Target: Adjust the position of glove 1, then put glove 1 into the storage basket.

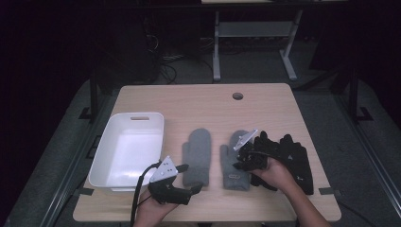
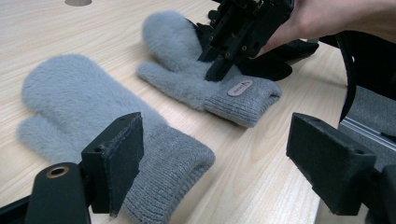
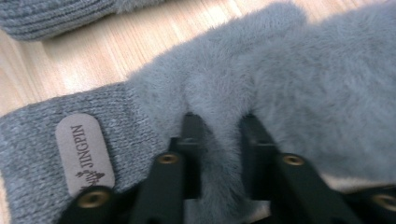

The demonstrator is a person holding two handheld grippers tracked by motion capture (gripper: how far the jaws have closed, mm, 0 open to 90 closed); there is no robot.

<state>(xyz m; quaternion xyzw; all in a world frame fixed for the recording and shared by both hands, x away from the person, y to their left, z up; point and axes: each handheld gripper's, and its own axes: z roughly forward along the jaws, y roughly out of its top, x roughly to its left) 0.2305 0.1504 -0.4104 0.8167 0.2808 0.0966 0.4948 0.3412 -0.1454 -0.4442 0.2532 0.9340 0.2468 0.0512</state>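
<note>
Right gripper (image 1: 247, 158): pinches a fold of fluffy pile on the right grey mitten (image 1: 235, 163), just above its cuff.
Left gripper (image 1: 190, 178): jaws wide, nothing between them, at the left grey mitten's (image 1: 196, 156) cuff.
Black gloves (image 1: 295, 158): at 3 o'clock of the held mitten.
White bin (image 1: 127, 151): at 9 o'clock on the table (image 1: 198, 101).

A white plastic bin (image 1: 126, 150) sits at the left of the wooden table (image 1: 208, 101). Black gloves (image 1: 297, 158) lie at the right. A round hole (image 1: 238, 96) marks the table's upper middle.
</note>
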